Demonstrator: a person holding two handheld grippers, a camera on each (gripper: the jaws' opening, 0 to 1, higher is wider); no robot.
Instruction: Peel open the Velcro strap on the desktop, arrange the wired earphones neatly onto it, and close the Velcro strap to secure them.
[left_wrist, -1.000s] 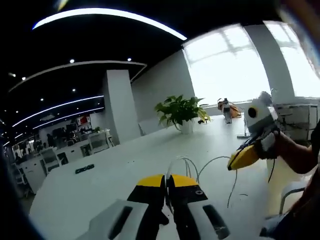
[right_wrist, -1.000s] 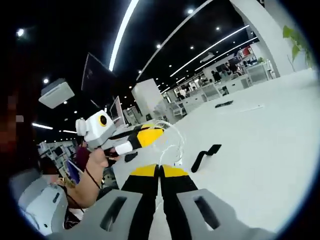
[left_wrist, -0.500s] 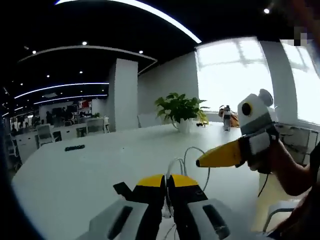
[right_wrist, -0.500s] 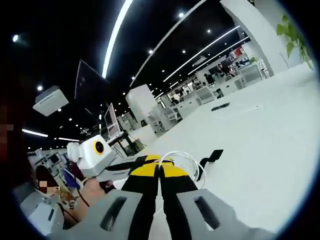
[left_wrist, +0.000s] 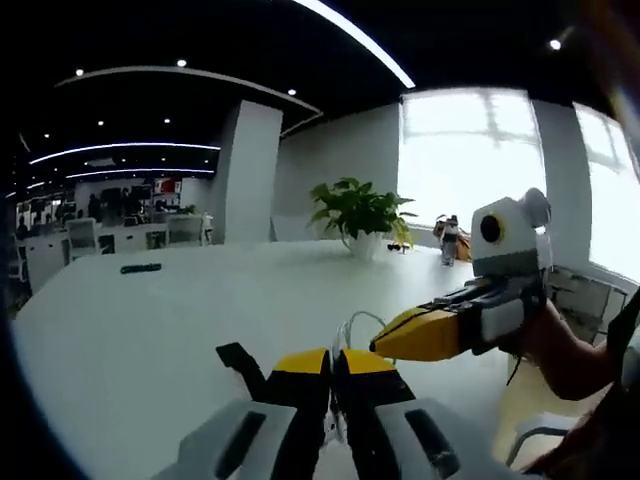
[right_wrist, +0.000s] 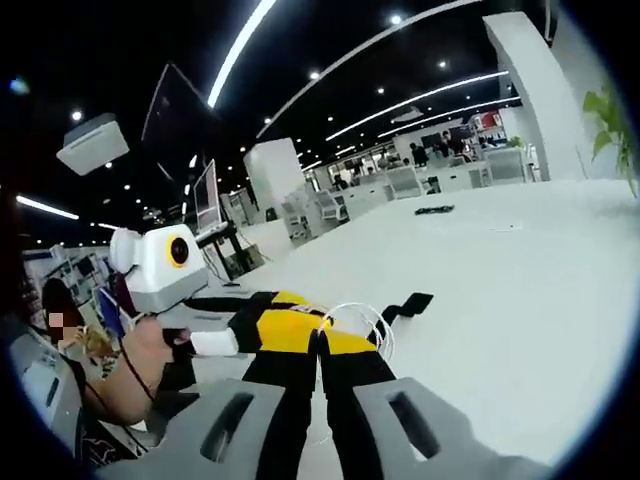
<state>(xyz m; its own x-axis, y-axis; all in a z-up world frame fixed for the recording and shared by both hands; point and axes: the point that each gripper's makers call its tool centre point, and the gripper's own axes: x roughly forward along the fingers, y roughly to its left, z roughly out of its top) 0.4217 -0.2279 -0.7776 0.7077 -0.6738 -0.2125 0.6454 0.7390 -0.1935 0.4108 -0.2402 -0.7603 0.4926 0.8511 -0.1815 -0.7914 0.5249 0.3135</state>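
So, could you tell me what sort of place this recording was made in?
Most likely a large open-plan office. A long white table runs through the room, rows of desks and chairs fill the background, strip lights cross the dark ceiling, and a potted plant stands near the bright window.

Daylight pours through the window (left_wrist: 465, 150) in the left gripper view, blown out to white. Ceiling strips (right_wrist: 238, 55) and spotlights glow against a dark ceiling. The table (right_wrist: 520, 290) is evenly lit, with soft shadows. Fisheye bends the edges, and everything looks slightly soft.
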